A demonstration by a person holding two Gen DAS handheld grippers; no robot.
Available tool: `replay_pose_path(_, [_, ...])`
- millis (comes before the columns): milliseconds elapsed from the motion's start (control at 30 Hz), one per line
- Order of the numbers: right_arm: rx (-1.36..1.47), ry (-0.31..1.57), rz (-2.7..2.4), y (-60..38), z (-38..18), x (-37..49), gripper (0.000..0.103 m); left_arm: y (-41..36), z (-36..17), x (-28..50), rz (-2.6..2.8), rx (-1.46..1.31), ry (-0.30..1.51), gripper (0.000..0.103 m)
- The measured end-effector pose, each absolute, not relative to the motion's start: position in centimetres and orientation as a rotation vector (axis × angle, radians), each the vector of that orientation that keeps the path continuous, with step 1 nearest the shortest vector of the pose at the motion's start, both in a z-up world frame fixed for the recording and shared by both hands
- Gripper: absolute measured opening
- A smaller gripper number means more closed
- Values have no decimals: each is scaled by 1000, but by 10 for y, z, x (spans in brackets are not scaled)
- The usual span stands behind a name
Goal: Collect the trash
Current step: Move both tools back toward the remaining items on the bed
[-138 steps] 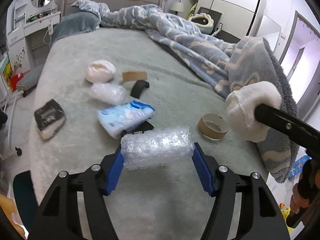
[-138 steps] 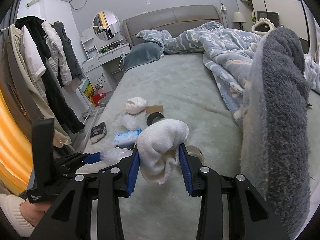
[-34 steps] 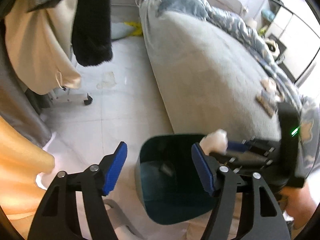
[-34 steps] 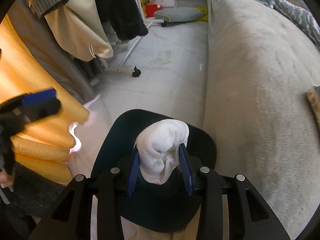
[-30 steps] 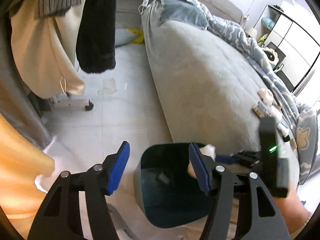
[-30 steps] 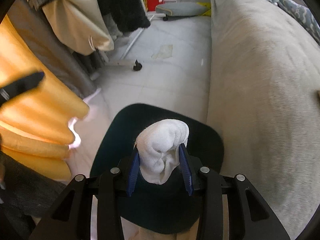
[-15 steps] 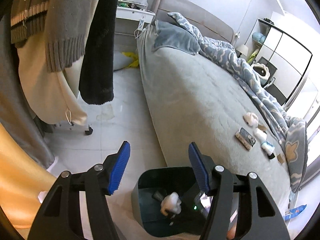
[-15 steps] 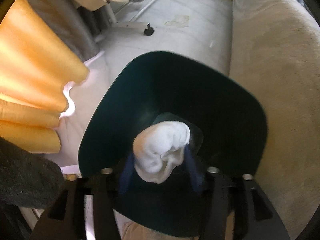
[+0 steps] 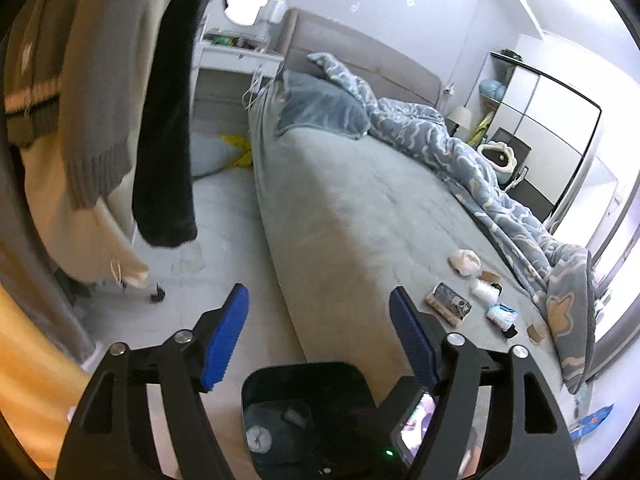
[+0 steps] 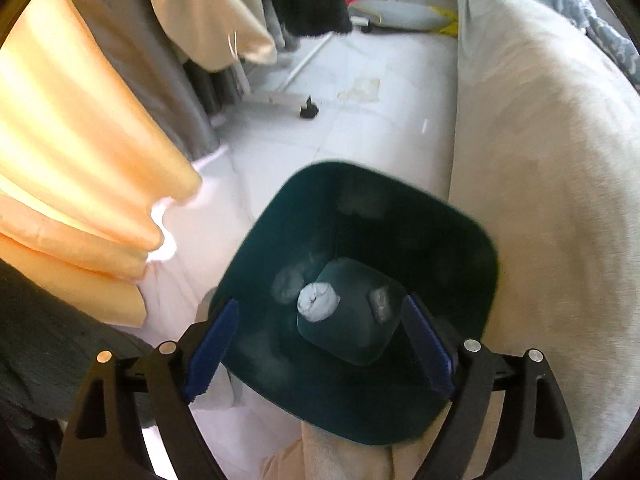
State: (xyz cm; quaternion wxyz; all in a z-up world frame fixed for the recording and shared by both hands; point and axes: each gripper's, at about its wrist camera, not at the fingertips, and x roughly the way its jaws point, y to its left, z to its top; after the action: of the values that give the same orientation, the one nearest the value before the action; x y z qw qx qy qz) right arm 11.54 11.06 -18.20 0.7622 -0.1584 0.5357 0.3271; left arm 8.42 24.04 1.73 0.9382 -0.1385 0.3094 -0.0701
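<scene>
Dropping trash into the bin [image 10: 460,216] looks like the step in hand, and it seems all but done for this load. The right gripper [image 10: 320,344] hangs over the bin's mouth, its jaws having just been opening, now spread wide with nothing between them. The white wad [image 10: 318,302] lies on the bin's floor. To finish well, I judge the right hand should lift straight up clear of the rim before swinging away, so a finger does not catch the wall and tip the bin.

The left gripper [image 9: 320,340] has also just been widening; its jaws stand apart and empty, aimed across the bed [image 9: 360,200]. Further trash waits near the bed's far corner: a pale wad [image 9: 464,262], a dark packet [image 9: 448,304], a blue-and-white pack [image 9: 502,314] and a tape roll [image 9: 537,331], close together.

Inside the dark green bin, beside the white wad, sit two greyish lumps, too blurred to name. The bin stands on the floor just beside the bed's edge
</scene>
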Motion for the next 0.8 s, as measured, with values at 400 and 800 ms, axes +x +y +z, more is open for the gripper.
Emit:
replay_pose_path(400, [-242,967,680,51,-110,116,89,179,31,98,-174,-136,534,88])
replay_pose_path(800, [-231,844,535,-28,-69,131,93,131,20,124,-265,-76,538,97])
